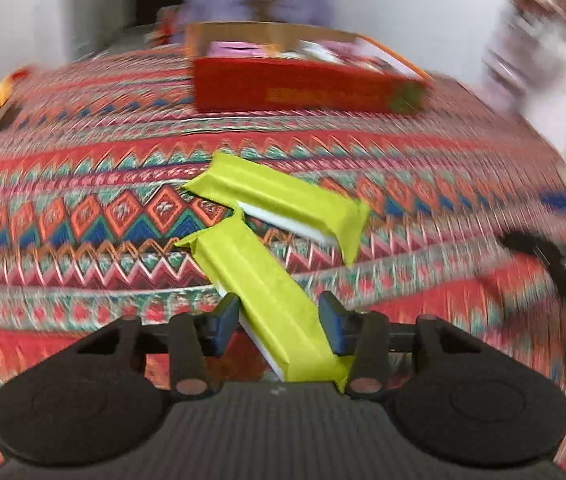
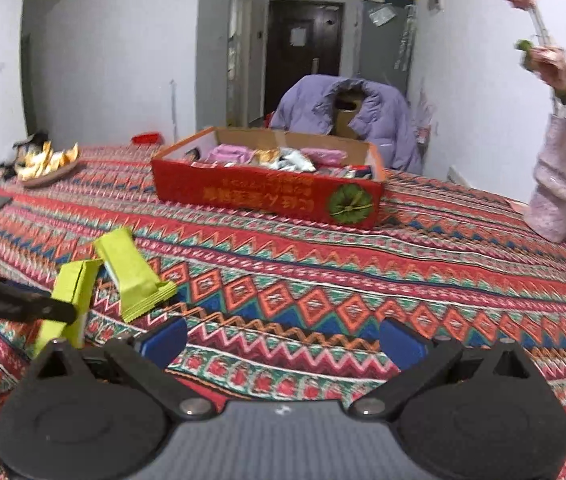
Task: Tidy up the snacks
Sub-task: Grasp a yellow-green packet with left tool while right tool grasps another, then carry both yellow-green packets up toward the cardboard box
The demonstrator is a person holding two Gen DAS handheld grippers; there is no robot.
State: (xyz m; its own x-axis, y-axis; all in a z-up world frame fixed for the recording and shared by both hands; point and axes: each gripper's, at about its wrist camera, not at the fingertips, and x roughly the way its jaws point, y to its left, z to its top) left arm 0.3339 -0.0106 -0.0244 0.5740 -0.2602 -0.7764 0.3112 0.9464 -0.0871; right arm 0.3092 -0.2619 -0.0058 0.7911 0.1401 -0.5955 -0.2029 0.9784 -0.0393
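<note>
— Where's the near green snack bar [image 1: 271, 304]?
— Between my left tool [image 1: 279, 322] pads, clamped, angled across them; the second green bar [image 1: 283, 204] lies just beyond on the table [image 1: 83, 216].
— Right tool [image 2: 283, 340]?
— Spread apart, nothing in it — red box [image 2: 267, 196] well ahead

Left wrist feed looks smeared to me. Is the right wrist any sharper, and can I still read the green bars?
Left wrist view: heavy motion blur on the tablecloth and red box; the held green bar stays crisp. Right wrist view: much sharper, box print legible, both green bars clear, fisheye bending at edges.
</note>
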